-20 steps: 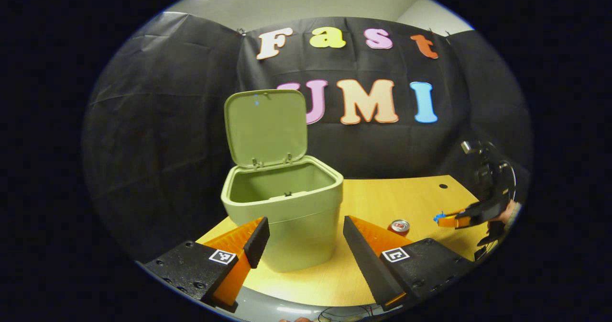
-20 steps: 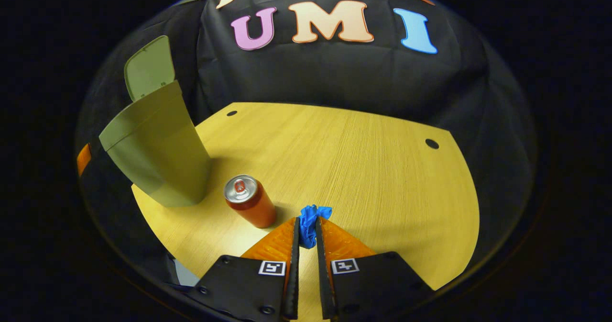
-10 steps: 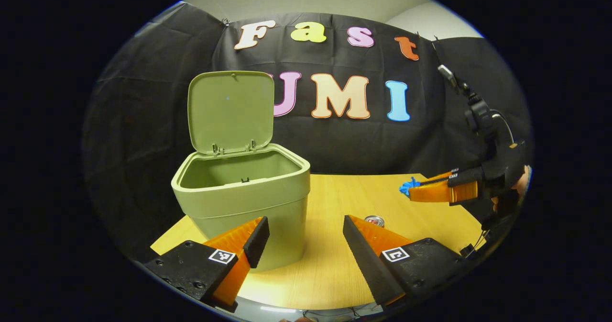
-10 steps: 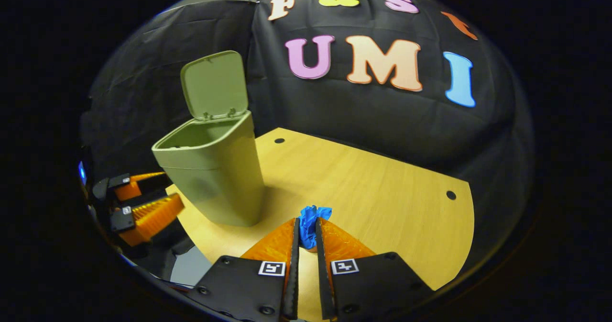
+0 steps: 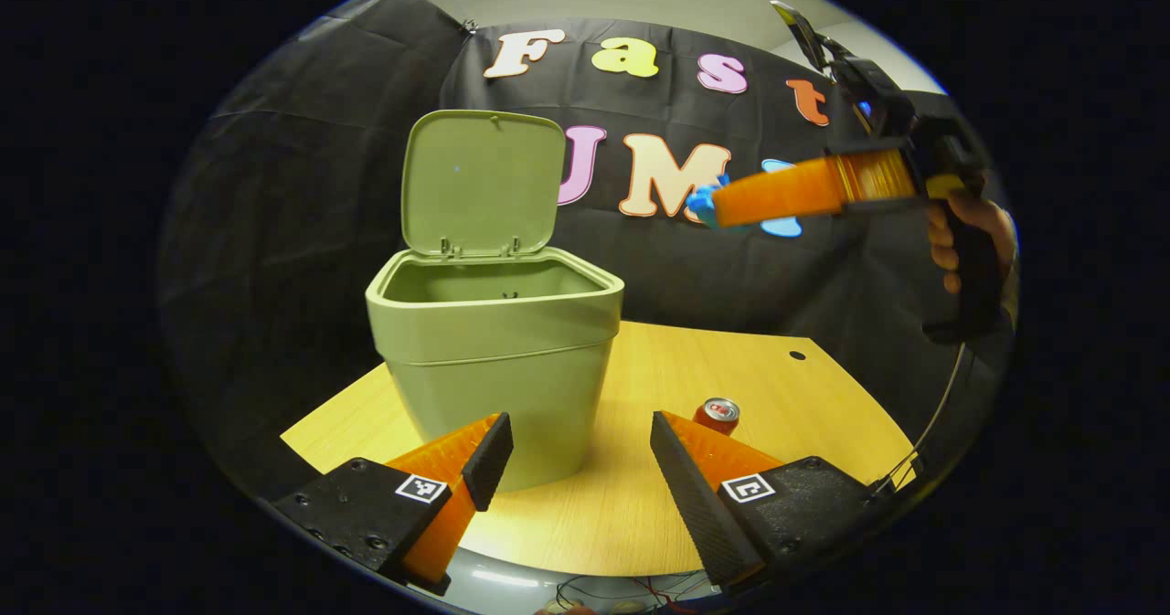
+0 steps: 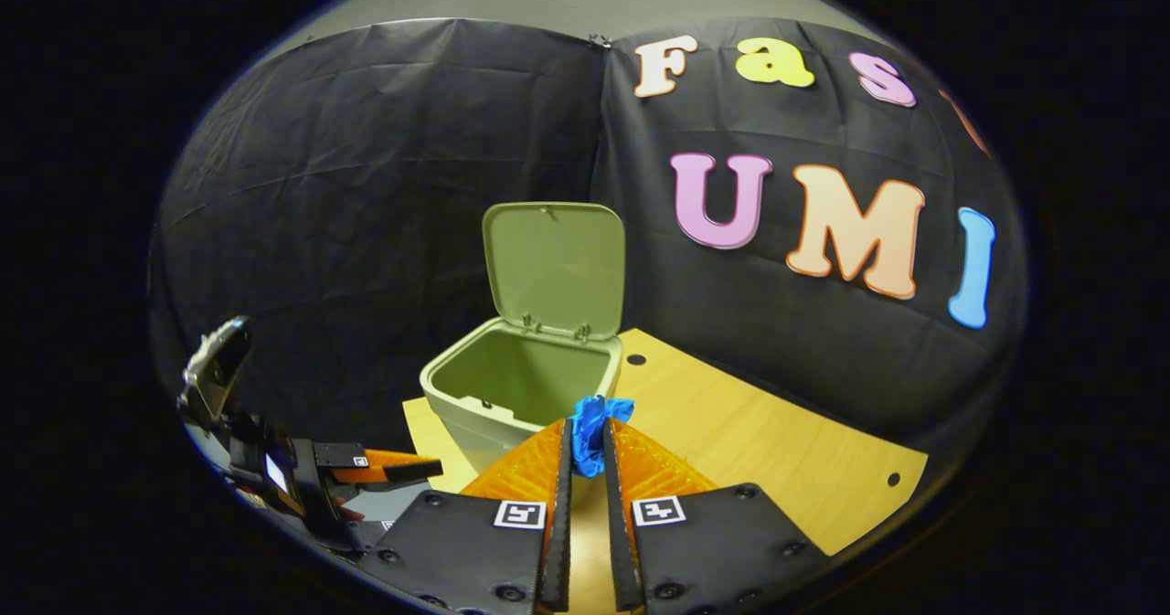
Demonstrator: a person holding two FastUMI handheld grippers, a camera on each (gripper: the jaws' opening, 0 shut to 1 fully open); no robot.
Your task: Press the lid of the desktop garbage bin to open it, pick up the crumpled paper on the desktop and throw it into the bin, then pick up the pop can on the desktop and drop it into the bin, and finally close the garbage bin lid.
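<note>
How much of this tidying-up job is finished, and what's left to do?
Done: the green bin stands with its lid up. In hand: the right gripper is shut on the blue crumpled paper, held in the air short of the bin's mouth. Left: drop the paper in, then bin the pop can standing on the table, then shut the lid. The left gripper is open.
</note>
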